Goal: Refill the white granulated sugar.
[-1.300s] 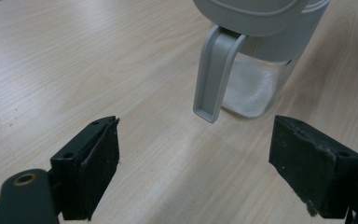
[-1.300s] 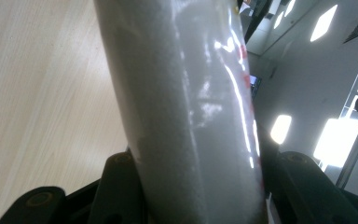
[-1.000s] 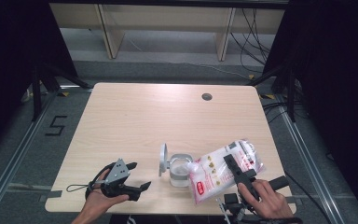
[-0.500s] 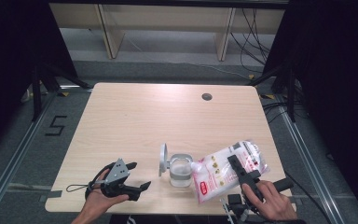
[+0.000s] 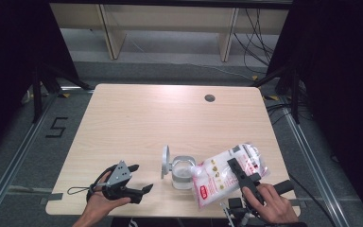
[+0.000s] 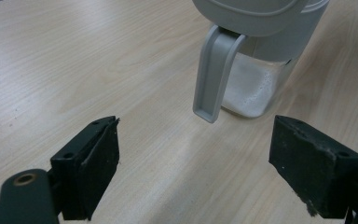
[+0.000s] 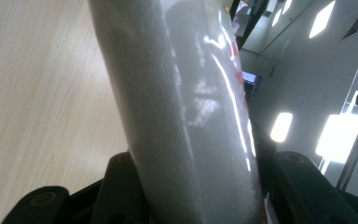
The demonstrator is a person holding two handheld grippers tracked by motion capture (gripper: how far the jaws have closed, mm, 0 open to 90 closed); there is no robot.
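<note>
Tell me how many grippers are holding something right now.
1. The right gripper is clamped on the bag of white powder, tilted beside the open jar. The left gripper is open with nothing between its pads, left of the jar.

Black "5" marked on floor [image 5: 56,127] left of table; bag label unreadable.
</note>
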